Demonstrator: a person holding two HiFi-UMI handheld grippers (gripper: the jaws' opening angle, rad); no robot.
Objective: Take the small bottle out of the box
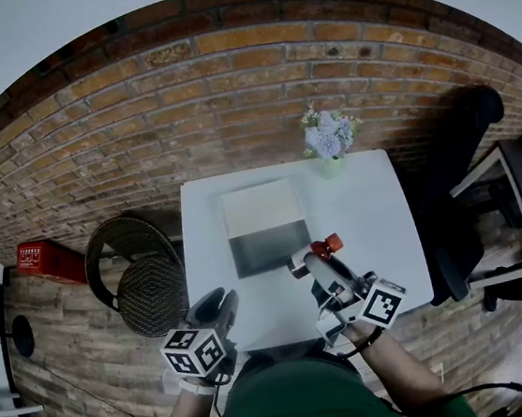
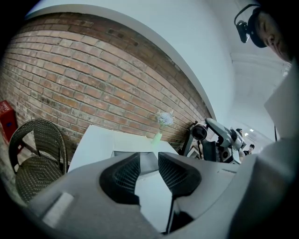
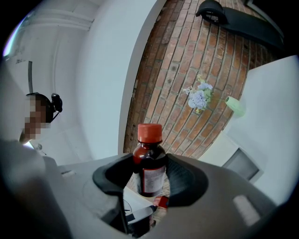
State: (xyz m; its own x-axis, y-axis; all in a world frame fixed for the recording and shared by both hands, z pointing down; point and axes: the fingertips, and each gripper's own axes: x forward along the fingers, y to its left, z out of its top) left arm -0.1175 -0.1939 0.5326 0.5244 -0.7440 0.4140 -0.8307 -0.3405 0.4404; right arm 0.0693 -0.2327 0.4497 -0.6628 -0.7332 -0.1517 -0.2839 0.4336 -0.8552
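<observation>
The small brown bottle (image 1: 325, 246) with a red cap is clamped between the pads of my right gripper (image 1: 316, 255). It hangs above the white table (image 1: 377, 226), just right of the open box (image 1: 268, 249), whose pale lid (image 1: 261, 207) lies folded back. In the right gripper view the bottle (image 3: 150, 161) stands between the jaws of the right gripper (image 3: 149, 175), label showing. My left gripper (image 1: 218, 304) hovers at the table's front left, open and holding nothing. Seen from the left gripper (image 2: 148, 172), the box (image 2: 145, 161) lies straight ahead.
A green vase of pale flowers (image 1: 328, 138) stands at the table's far right corner. To the left of the table is a wicker chair (image 1: 140, 265), and a black office chair (image 1: 470, 177) and a desk are on the right. A red crate (image 1: 45, 258) lies far left.
</observation>
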